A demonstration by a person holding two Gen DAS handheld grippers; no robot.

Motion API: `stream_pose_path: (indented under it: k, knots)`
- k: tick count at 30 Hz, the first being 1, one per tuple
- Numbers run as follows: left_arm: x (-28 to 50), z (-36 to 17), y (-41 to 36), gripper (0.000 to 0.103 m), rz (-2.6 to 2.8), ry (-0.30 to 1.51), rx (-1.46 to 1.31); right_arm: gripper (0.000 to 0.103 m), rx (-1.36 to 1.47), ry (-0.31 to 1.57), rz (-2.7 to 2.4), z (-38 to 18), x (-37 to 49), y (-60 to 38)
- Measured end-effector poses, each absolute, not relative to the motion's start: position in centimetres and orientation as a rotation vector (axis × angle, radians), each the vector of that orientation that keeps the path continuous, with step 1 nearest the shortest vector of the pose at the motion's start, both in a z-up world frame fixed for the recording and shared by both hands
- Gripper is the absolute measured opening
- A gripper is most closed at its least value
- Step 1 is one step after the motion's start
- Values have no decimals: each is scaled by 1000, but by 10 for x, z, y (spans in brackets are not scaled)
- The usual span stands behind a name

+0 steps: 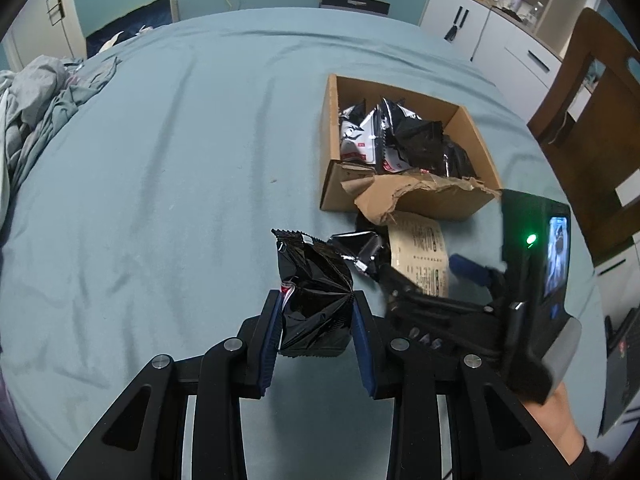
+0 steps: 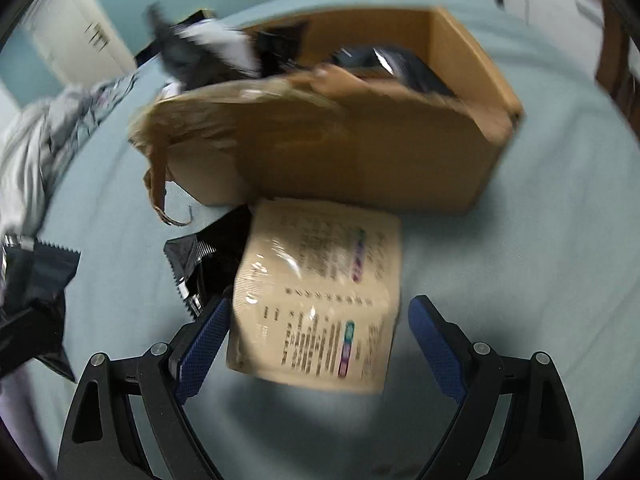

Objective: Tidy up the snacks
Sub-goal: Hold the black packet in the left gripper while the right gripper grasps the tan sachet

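Observation:
In the left wrist view my left gripper [image 1: 317, 301] is shut on a crinkled black snack packet [image 1: 312, 276], held just above the blue bedsheet [image 1: 160, 200]. That packet shows at the left edge of the right wrist view [image 2: 36, 280]. My right gripper [image 2: 320, 308] is open, its blue pads on either side of a beige printed packet [image 2: 320, 280] that lies flat in front of the cardboard box [image 2: 360, 160]. A second black packet [image 2: 204, 264] lies to the left of the beige one. The box [image 1: 440, 200] holds several black-and-white packets [image 1: 384, 136].
The box's near flap [image 1: 400, 190] is torn and hangs over the front wall. Crumpled bedding [image 1: 36, 108] lies at the left of the bed. A wooden chair [image 1: 592, 100] and white cabinets [image 1: 480, 28] stand beyond the bed's right side.

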State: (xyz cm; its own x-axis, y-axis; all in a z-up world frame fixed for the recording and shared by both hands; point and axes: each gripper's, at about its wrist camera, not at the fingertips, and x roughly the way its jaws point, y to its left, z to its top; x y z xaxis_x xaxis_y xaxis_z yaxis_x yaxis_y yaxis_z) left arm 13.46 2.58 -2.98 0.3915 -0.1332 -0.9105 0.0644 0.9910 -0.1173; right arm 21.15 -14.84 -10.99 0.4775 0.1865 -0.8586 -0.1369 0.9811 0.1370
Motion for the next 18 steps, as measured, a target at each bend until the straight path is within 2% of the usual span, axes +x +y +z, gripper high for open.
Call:
stream_pose_path:
  k: [2,8,10,18]
  knots:
    - [135,-33,23,32,-123,1170,-63,77,-39,1042,190,-113,208,-145]
    - [132,-38,15,32,-117,1174,-21,67,30,1041,187,-108,192,-171]
    - [129,-38,14,32,-120,1170,-10,55,72,1025,172,-100,184,-182]
    - [112,-31,7,32,-146,1141,18,53,170,969,148,-70,142,-210]
